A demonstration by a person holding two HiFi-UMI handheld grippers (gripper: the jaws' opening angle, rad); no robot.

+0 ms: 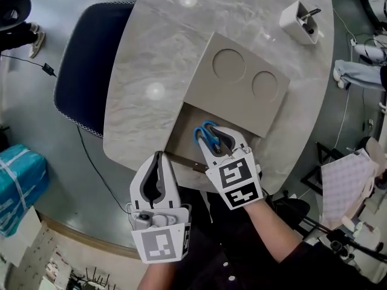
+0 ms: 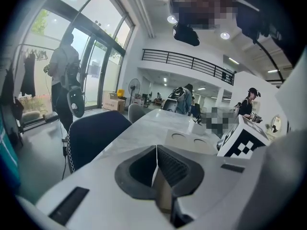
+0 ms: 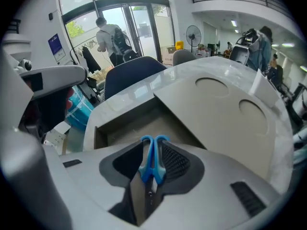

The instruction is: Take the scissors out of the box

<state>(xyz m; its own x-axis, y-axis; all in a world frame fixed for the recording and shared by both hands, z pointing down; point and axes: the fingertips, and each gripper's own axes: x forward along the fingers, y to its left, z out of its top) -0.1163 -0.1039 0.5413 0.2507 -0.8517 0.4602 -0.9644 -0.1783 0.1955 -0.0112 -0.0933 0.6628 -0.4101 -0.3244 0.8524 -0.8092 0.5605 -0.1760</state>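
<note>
Plainly, the right claw (image 3: 152, 145) stands spread, with the blue handles of the scissors (image 3: 146, 169) between its jaws and no visible pinch on them, down in the open part of the box (image 1: 184, 128). Just beyond, the box's flat cover (image 1: 239, 83) (two round dents in it) overhangs the far end of that opening, while the left claw (image 1: 159, 157), pressed together and empty, hangs at the bench's (image 1: 157, 53) near edge. Farther off, a dark chair (image 1: 91, 59) stands at the bench's left and a white holder (image 1: 299, 20) at its far corner.
</note>
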